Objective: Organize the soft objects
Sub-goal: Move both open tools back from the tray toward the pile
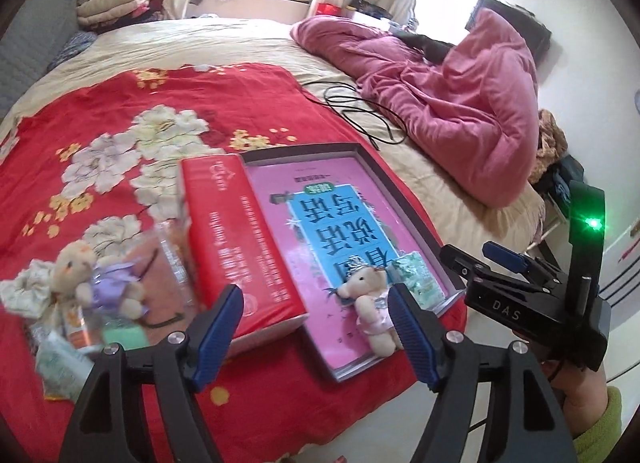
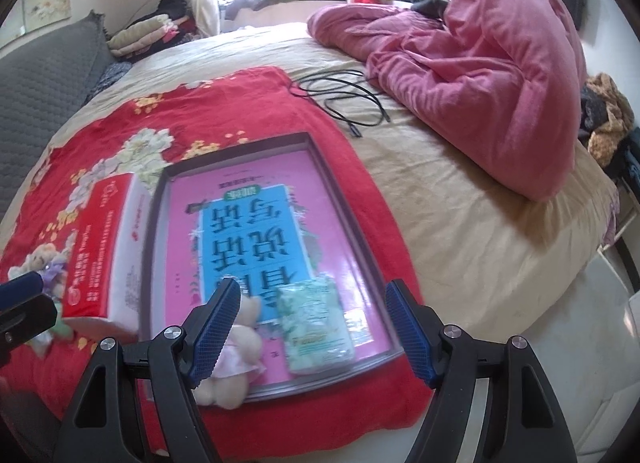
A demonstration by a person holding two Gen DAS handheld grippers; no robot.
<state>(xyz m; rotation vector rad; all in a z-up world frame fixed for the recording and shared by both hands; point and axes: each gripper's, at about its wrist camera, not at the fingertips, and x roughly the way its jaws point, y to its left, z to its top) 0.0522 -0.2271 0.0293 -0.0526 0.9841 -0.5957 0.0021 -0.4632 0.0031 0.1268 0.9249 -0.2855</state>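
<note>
A shallow grey tray (image 1: 404, 199) (image 2: 344, 199) lined with a pink and blue book cover lies on a red floral cloth (image 1: 120, 111) (image 2: 240, 103) on the bed. In it lie a small bear in a pink dress (image 1: 372, 303) (image 2: 236, 359) and a green tissue pack (image 1: 416, 275) (image 2: 316, 327). A red box (image 1: 236, 239) (image 2: 100, 251) stands at the tray's left. Left of it lies a bear in a purple dress (image 1: 92, 279) (image 2: 44, 263) among clear packets. My left gripper (image 1: 316, 327) is open above the tray's near end. My right gripper (image 2: 310, 327) is open over the tissue pack.
A pink quilt (image 1: 460, 91) (image 2: 480, 63) is heaped at the bed's right. A black cable (image 1: 360, 107) (image 2: 344, 95) lies on the beige sheet. Folded clothes (image 1: 116, 3) and a grey headboard (image 2: 40, 83) are at the far left. The bed edge and floor are at right.
</note>
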